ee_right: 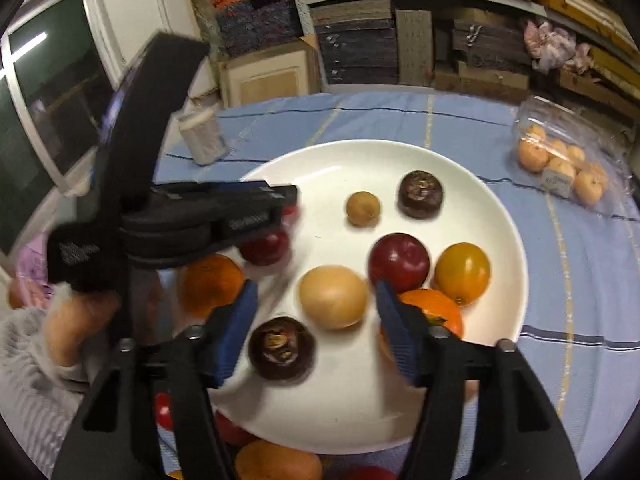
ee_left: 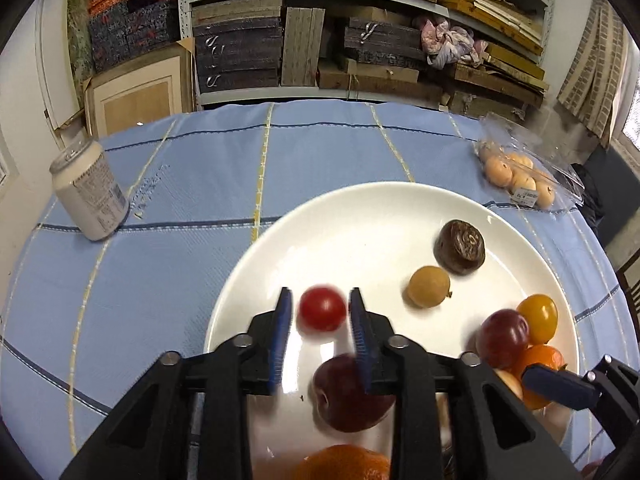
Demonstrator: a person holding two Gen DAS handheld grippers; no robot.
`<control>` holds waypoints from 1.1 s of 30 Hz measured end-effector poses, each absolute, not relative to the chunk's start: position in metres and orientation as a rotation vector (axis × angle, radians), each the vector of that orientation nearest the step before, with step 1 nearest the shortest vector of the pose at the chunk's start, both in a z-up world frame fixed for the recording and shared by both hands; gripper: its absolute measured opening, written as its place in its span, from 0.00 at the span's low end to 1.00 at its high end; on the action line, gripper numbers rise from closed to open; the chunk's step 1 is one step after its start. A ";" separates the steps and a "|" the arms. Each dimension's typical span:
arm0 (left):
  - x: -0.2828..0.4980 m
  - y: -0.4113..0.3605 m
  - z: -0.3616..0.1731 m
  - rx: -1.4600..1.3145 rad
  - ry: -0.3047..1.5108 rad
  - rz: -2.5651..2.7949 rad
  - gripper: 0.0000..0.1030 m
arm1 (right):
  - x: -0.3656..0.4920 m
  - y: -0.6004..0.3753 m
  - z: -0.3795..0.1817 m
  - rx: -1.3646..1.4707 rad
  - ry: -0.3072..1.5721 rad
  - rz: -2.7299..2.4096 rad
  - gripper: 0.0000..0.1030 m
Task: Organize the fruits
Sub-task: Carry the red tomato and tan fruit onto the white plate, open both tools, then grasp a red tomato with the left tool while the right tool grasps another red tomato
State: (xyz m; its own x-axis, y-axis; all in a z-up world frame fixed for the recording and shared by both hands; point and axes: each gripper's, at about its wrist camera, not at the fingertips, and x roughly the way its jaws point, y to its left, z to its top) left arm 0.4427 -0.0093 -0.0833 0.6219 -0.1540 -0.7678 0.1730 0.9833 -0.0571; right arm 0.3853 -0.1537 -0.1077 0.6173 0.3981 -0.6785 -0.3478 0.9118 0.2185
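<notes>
- White plate (ee_left: 372, 208) sits on the blue checked tablecloth (ee_left: 160, 280), and everything here is placed off that plate.
- Left gripper (ee_left: 320, 316) hangs over the plate's near-left part, jaws slightly parted, with a small red tomato (ee_left: 322, 308) between the blue pads; there's a sliver of gap on each side, so it isn't pinched (the tomato is blurred).
- Just nearer than that tomato on the plate lies a dark red plum (ee_left: 344, 400), with an orange (ee_left: 344, 462) at the plate's near edge.
- Right gripper (ee_right: 316, 312) is over the plate's near side, jaws at a middling spread, nothing clamped; a pale tan round fruit (ee_right: 333, 297) lies on the plate between the fingertips.
- Beside the right gripper's left finger on the plate: a dark brown wrinkled fruit (ee_right: 281, 348).
- Mid-plate: a second dark wrinkled fruit (ee_left: 460, 250), a small tan longan-like fruit (ee_left: 429, 286), then a red plum (ee_right: 399, 263), a yellow tomato (ee_right: 463, 273) and an orange persimmon-like fruit (ee_right: 434, 312) huddled toward the plate's right side.
- Beyond the plate to the left stands a pale can (ee_left: 90, 192).
- Beyond the plate to the right, a clear pack of small oranges (ee_left: 520, 176).
</notes>
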 end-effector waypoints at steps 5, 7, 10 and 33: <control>0.408 0.014 -0.067 -0.065 0.836 -0.179 0.42 | 0.361 -0.176 -0.080 0.139 0.716 0.412 0.73; 0.386 0.028 -0.058 -0.116 0.817 -0.171 0.44 | 0.339 -0.196 -0.067 0.214 0.659 0.398 0.84; 0.345 0.044 -0.054 -0.177 0.787 -0.146 0.55 | 0.305 -0.231 -0.069 0.327 0.579 0.358 0.91; 0.248 0.005 -0.095 0.075 0.781 -0.167 0.59 | 0.245 -0.273 -0.124 0.380 0.661 0.205 0.93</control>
